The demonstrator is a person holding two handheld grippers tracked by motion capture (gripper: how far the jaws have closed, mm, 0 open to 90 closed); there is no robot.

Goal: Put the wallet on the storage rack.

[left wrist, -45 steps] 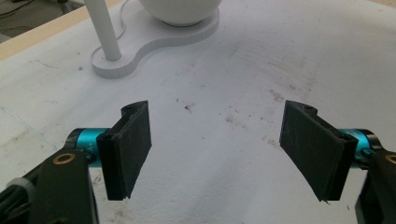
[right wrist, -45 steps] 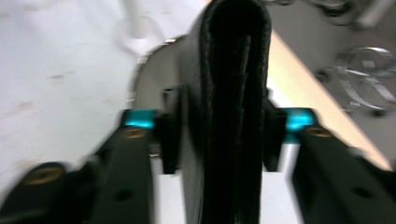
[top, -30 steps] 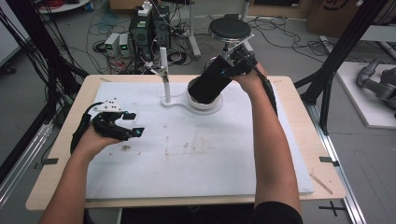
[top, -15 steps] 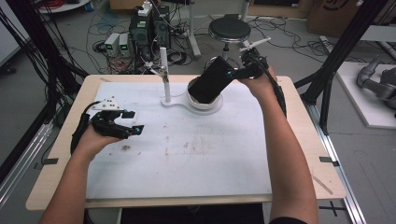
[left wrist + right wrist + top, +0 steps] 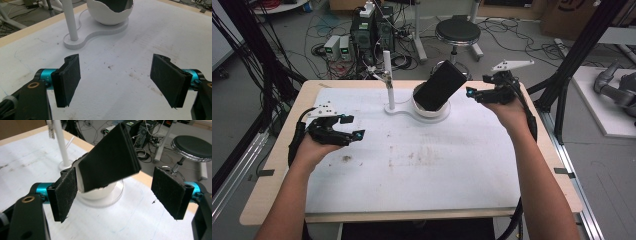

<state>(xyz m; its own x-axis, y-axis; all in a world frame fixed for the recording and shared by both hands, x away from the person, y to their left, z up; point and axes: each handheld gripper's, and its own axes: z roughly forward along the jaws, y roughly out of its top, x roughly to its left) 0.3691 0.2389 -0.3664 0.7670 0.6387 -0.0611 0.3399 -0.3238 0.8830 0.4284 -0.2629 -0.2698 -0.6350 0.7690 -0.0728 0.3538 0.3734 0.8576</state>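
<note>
Now your right gripper (image 5: pixel 476 93) is off the black block (image 5: pixel 439 85): a second ago it was clamped around the block's upper end, and half a second ago it was already backing away toward 3 o'clock. Its jaws have just been opening and stand wide with nothing between them; in the right gripper view (image 5: pixel 113 195) the block sits beyond the pads, not touching either one. Your right hand holds that gripper above the table's far right part, at about 2 o'clock from the mat's centre.

Your left gripper (image 5: pixel 357 134) has not shifted across the three moments. It rests over the white mat (image 5: pixel 422 165) at about 9 o'clock, jaws spread wide and empty, as the left gripper view (image 5: pixel 115 80) shows with bare mat between the pads.

Counted: one black block, leaning in one white cup (image 5: pixel 430 109) with its upper end tipped toward 1 o'clock; the cup sits on one flat white base (image 5: pixel 401 111) at 12 o'clock on the mat, which also carries one upright white post (image 5: pixel 388 80) just beside the cup at its 9 o'clock. Two grippers, two hands, one mat, one wooden table (image 5: pixel 272 165).
</note>
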